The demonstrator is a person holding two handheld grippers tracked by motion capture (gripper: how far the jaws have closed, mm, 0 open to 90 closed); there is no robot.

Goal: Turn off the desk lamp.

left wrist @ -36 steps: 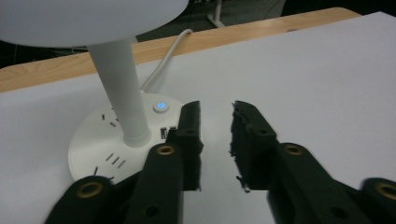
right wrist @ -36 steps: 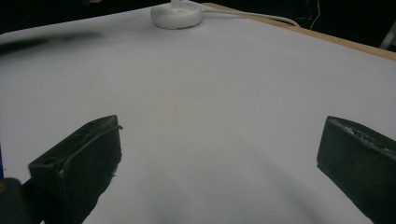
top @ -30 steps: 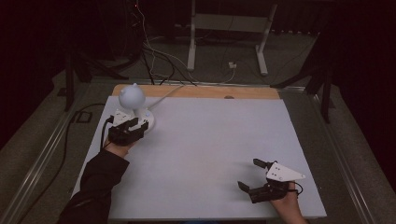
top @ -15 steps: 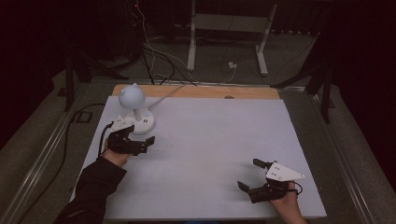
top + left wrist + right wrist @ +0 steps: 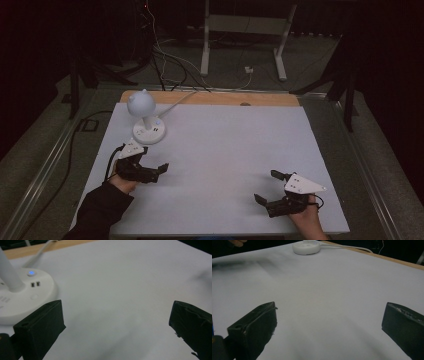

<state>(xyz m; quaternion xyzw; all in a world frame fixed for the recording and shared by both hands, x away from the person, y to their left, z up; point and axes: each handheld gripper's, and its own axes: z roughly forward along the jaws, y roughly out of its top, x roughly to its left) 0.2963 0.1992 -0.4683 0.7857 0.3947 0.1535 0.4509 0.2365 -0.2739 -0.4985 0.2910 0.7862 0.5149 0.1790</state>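
Observation:
A white desk lamp (image 5: 141,103) with a round head stands at the table's back left on a round base (image 5: 148,134). In the left gripper view the base (image 5: 27,297) lies at the left, with a small blue light (image 5: 31,272) lit on it. My left gripper (image 5: 160,172) hovers low just in front of the base, apart from it. Its jaws have just been opening, stand wide, and have nothing between them (image 5: 117,322). My right gripper (image 5: 266,186) rests open near the front right, also with nothing in it (image 5: 329,322). The lamp base (image 5: 306,247) shows far off.
A white sheet (image 5: 225,150) covers the table, and a wooden strip (image 5: 210,97) shows along the far edge. The lamp's white cord (image 5: 175,100) runs off the back. Metal stand legs (image 5: 240,45) and cables lie on the floor behind.
The left gripper has drawn back from the lamp base toward the near edge, and its jaws have opened wide. The right gripper has stayed put.

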